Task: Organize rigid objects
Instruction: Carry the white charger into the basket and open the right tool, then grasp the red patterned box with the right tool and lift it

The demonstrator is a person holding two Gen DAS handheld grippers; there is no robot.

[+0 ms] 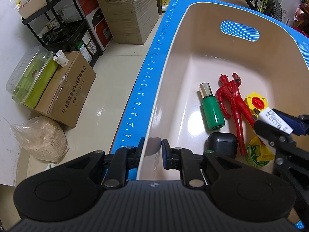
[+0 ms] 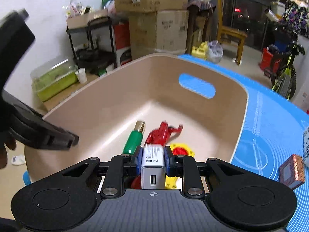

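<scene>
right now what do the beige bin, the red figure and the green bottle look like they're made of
Beige bin: smooth moulded plastic, semi-gloss; its floor mirrors the ceiling light.
Red figure: hard glossy plastic, by the sharp highlights on its legs.
Green bottle: shiny green body, glass or plastic, hard to say; its cap looks metallic, like mirror-finish silver.

In the left wrist view the right claw point(image 1: 270, 124) and its white USB charger point(image 1: 274, 118) cover part of the yellow-and-red knob point(image 1: 255, 100) and the lower leg of the red toy figure point(image 1: 232, 98); the round green tin point(image 1: 256, 157) is half hidden, its label too small to read; in the right wrist view the figure point(image 2: 164, 131) is smeared by blur; the charger point(image 2: 153, 164) hides what lies under it; a brown patterned box point(image 2: 291, 171) on the counter point(image 2: 270, 119) is blurred.
</scene>
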